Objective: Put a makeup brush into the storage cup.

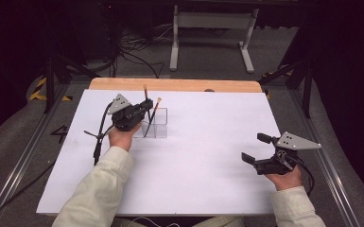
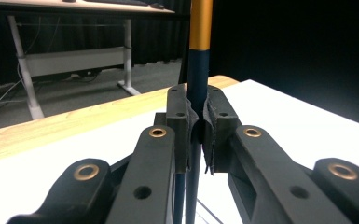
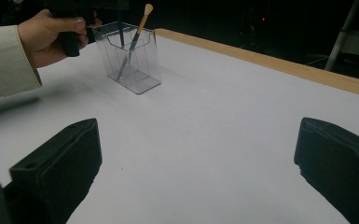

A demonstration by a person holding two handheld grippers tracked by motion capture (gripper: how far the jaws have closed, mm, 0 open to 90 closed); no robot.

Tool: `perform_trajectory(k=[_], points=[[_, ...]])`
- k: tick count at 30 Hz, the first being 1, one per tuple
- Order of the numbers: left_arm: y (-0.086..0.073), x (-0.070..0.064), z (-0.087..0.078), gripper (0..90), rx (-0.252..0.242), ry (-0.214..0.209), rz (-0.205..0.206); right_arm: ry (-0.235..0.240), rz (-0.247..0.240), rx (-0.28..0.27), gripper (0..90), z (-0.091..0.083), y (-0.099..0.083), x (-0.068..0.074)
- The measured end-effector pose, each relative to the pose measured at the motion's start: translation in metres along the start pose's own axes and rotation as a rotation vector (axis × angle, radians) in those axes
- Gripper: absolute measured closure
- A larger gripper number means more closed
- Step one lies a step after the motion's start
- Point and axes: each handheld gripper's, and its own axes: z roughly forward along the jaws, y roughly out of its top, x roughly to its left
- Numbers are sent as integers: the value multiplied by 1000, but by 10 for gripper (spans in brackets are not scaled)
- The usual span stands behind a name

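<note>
While a person's forearms reach in from the near edge of a white table (image 1: 208, 156), the left gripper (image 1: 144, 109) sits at the left, its jaws clenched on the dark handle of a brush (image 2: 198, 88) that stands nearly upright in a clear holder (image 1: 157, 124). A second brush (image 1: 155, 111) leans in the same holder, just beside the first. Well apart, at the right, the right gripper (image 1: 256, 148) hovers low over bare table, its jaws released and spread wide, grasping nothing.
</note>
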Motion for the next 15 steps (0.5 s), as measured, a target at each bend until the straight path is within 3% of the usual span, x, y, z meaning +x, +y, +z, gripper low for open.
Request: perform_trajectory(k=[10,15], points=[[-3,-1,1,823,21,-13,-14,5,2,-1,12,0,0,0],[-3,-1,1,821,30,-19,2,6,3,1,13,0,0,0]])
